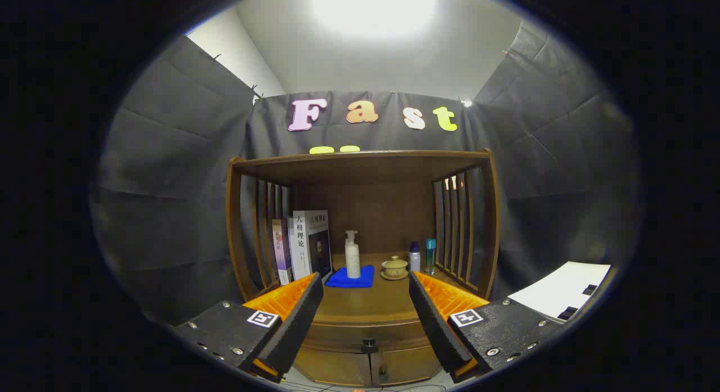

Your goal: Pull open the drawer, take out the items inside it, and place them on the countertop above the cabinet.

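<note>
Before cabinet (365, 324), hand-held gripper (365, 288) level, fingers spread.

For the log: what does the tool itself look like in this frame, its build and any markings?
The tool has two broad, flat fingers that taper forward. Each is mounted on a black block with visible screw heads and carries a small square white tag printed with a black pattern. Ribbed orange plastic shows along the fingers' outer sides. No cables are visible.

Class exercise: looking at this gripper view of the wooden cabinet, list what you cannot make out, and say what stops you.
- Drawer contents: gripper view, hidden behind its closed front.
- Cabinet base: cut off at the bottom edge.
- Two small bottles: too small to identify.
- White sheet beside the cabinet: partly cut off.
- The open gripper holds nothing.
</note>
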A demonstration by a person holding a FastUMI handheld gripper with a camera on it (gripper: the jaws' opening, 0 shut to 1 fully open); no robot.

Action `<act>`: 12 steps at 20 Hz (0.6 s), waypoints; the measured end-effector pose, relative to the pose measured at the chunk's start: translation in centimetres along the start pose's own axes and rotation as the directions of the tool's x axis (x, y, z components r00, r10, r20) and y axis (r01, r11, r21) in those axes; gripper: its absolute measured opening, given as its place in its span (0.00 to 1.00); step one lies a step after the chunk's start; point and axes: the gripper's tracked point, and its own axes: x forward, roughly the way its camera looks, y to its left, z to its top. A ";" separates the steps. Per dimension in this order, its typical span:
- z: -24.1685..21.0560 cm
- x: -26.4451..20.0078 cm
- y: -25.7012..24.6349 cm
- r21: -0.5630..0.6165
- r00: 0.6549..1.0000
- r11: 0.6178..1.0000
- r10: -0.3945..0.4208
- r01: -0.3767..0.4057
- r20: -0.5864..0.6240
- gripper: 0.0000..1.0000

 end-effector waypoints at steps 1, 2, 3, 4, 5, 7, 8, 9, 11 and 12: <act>0.0 0.1 0.0 -0.003 1.000 1.000 0.000 0.000 -0.002 0.95; 0.1 0.1 0.0 -0.008 1.000 1.000 -0.002 0.002 -0.002 0.95; 0.1 0.1 0.0 -0.014 1.000 1.000 -0.008 0.008 -0.008 0.95; -0.1 0.1 0.1 -0.022 1.000 1.000 -0.010 0.010 -0.020 0.95; -0.1 0.1 0.3 -0.026 1.000 1.000 -0.010 0.009 -0.025 0.95; -0.1 0.2 0.4 -0.030 1.000 1.000 -0.007 0.006 -0.027 0.95; -0.1 0.2 0.5 -0.026 1.000 1.000 -0.004 0.003 -0.030 0.95; -0.2 0.3 0.6 -0.018 1.000 1.000 0.002 -0.002 -0.030 0.95; -0.5 0.5 0.6 -0.005 0.999 1.000 0.010 -0.010 -0.031 0.95; -0.5 0.5 0.6 -0.007 0.999 1.000 0.012 -0.012 -0.033 0.95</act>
